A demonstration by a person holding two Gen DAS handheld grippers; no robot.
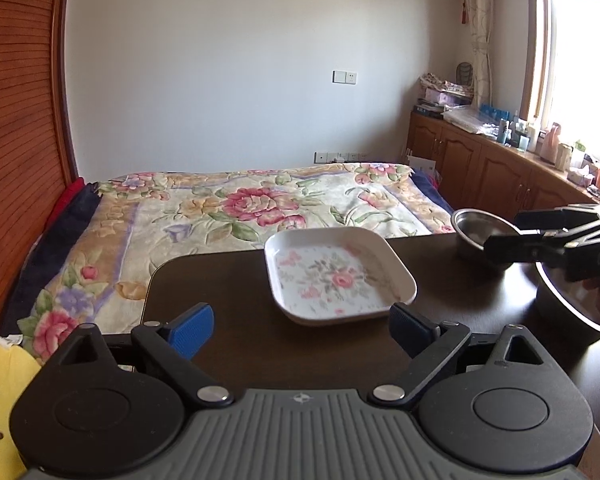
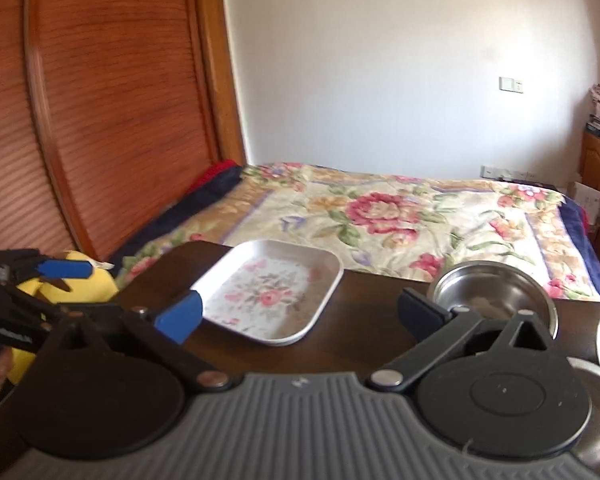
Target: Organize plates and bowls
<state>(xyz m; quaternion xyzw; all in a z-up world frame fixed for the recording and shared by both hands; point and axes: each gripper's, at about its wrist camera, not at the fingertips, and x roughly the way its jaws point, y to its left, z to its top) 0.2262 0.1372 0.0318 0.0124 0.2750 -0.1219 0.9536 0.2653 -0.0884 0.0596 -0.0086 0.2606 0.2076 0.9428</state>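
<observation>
No readable writing on floral plate (image 1: 338, 276), table (image 1: 228, 280)

Dark table (image 1: 228, 280) was bare at its near-left part, wide free lane there up to the square floral plate (image 1: 338, 276). Plate sat mid-table, blocking straight-ahead travel. Bare strip between plate and small steel bowl (image 2: 492, 292), wide enough in the right wrist view for a finger to pass. Larger steel bowl (image 1: 568, 300) crowded the near-right table edge, close beside the small one. Right gripper (image 1: 500, 246) hung over the small bowl, closing off that corner from above. Yellow plush toy (image 2: 80, 284) stood off the table's left edge, bed (image 1: 220, 208) beyond the far edge
</observation>
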